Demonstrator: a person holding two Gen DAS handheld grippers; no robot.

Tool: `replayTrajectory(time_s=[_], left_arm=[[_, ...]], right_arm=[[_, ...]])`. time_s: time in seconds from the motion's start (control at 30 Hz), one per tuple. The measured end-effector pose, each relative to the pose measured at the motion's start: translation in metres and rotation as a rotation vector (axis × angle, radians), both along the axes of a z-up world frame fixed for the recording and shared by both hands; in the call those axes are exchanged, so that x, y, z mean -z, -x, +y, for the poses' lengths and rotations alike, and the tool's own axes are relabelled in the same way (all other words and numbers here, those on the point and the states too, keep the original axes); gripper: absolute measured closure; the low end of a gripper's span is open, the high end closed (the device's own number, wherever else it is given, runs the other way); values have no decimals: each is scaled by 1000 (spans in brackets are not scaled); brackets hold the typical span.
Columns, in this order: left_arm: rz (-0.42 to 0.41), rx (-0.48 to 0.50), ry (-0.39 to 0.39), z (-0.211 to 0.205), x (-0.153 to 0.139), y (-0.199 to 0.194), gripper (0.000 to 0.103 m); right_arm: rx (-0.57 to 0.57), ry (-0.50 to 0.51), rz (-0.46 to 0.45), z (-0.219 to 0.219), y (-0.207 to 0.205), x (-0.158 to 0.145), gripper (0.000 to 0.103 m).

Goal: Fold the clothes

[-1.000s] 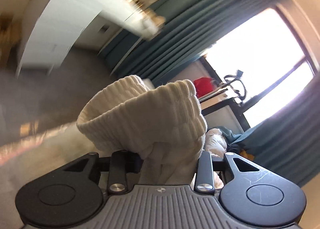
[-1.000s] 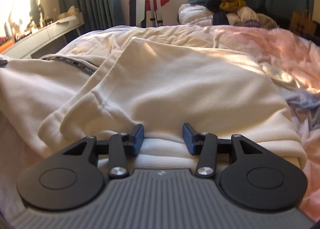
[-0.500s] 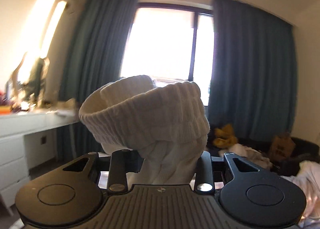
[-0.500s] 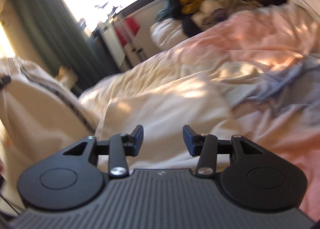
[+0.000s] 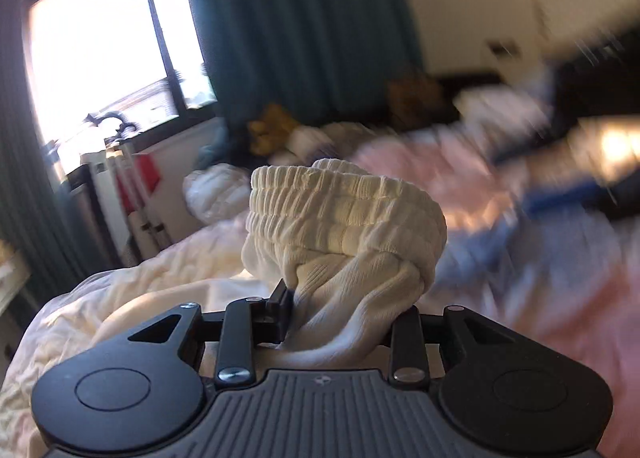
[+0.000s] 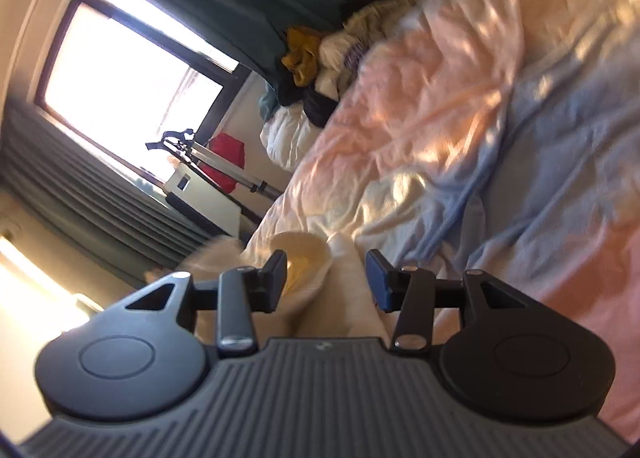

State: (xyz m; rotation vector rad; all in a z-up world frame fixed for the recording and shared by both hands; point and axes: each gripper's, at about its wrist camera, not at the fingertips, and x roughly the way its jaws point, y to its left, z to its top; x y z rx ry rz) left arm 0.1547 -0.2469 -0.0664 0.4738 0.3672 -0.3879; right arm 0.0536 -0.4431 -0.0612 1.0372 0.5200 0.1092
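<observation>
Each camera sat just behind its own gripper fingers, looking forward along them and slightly down. The left wrist view faced across the bed toward the window — a cream cuff filled its near centre. The right wrist view was rolled steeply, horizon tilted. Both views shared the bed, window, curtain and clothes pile.

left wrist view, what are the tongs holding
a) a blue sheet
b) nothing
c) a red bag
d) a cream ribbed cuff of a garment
d, the left tongs, which are closing, have the bunched cream ribbed cuff between their fingers, lifted above the bed.
</observation>
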Motion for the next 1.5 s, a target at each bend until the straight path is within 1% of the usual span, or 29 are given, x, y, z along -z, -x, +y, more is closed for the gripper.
replayTrajectory(time_s=[0.07, 0.13, 0.17, 0.2, 0.3, 0.4, 0.5, 0.53, 0.6, 0.77, 0.87, 0.9, 0.93, 0.97, 1.03, 1.1, 1.2, 1.27, 1.33, 1.37, 1.4, 1.43, 1.47, 1.5], left_arm=[[-11, 32, -37, 23, 14, 6, 69], [-10, 56, -63, 31, 17, 11, 63], [-7, 64, -75, 37, 18, 15, 62], [-4, 71, -85, 50, 19, 22, 56], [12, 98, -109, 79, 27, 40, 51], [28, 114, -113, 101, 23, 57, 46], [44, 113, -109, 119, 15, 70, 43], [50, 111, -109, 124, 14, 73, 43], [58, 104, -106, 134, 14, 78, 43], [79, 84, -70, 148, 17, 75, 42], [70, 97, -70, 150, 20, 81, 42], [73, 100, -64, 151, 22, 79, 42], [81, 102, -55, 153, 24, 76, 42], [89, 104, -47, 154, 25, 73, 41], [103, 102, -20, 158, 27, 68, 41], [108, 105, 2, 162, 28, 66, 42], [96, 114, 5, 164, 30, 66, 44], [95, 121, 11, 166, 32, 65, 48], [91, 132, 18, 168, 33, 66, 60], [86, 139, 22, 169, 33, 67, 64], [80, 145, 25, 170, 33, 68, 74], [77, 151, 31, 171, 32, 69, 82], [75, 156, 39, 172, 31, 71, 84], [73, 161, 46, 173, 30, 72, 87]], right_arm=[[-29, -90, -1, -5, -8, 11, 56], [-50, -115, 11, -3, -18, 14, 56], [-66, -102, 19, 0, -25, 13, 56], [-84, -83, 26, 3, -33, 11, 56], [-162, -14, 44, 17, -55, 9, 56], [-257, 39, 56, 35, -67, 9, 56], [-291, 110, 39, 47, -70, 0, 56], [-295, 133, 35, 50, -72, -2, 56], [-317, 141, 33, 53, -76, -2, 56], [-392, 100, 9, 55, -93, 7, 56], [-433, 97, -3, 55, -107, 13, 47], [-436, 108, 3, 56, -112, 16, 34], [-438, 123, 17, 57, -116, 20, 27], [-438, 124, 30, 58, -120, 24, 25], [-440, 114, 43, 60, -124, 30, 26], [-445, 100, 44, 60, -125, 31, 26], [-438, 110, 46, 60, -125, 32, 26], [-432, 119, 48, 60, -124, 32, 26], [-426, 127, 49, 59, -124, 32, 27], [-424, 131, 50, 59, -124, 32, 28], [-421, 136, 51, 59, -124, 32, 35], [-418, 140, 51, 59, -124, 32, 52], [-405, 156, 61, 57, -123, 32, 63], [-389, 176, 73, 56, -122, 32, 84]])
